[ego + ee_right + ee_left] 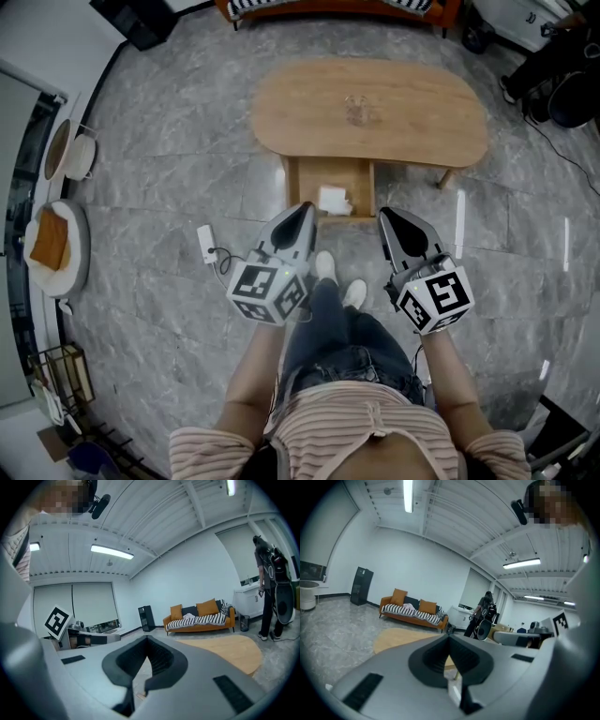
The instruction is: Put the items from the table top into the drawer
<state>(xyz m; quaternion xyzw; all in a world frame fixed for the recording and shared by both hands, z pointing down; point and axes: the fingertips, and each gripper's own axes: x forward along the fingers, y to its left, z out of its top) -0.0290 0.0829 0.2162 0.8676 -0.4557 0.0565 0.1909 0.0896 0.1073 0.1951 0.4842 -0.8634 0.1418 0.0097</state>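
The oval wooden table [412, 117] stands ahead of me on the grey floor. A small clear item [359, 110] lies near the middle of its top. Under the near edge the drawer [298, 184] is pulled out, with a white item [335, 199] inside it. My left gripper [302, 212] and my right gripper [386, 217] hang side by side in front of the drawer, above my feet, both shut and empty. In the left gripper view the jaws [449, 639] meet at the tip, with the table [393, 639] behind them. The right gripper [147, 641] is likewise closed, near the table [229, 651].
A white power strip [206, 242] with a cable lies on the floor to the left. A round stand [58, 246] with an orange thing on it sits at the far left. An orange sofa [412, 611] is beyond the table. A person with a backpack [269, 588] stands off to the table's far right side.
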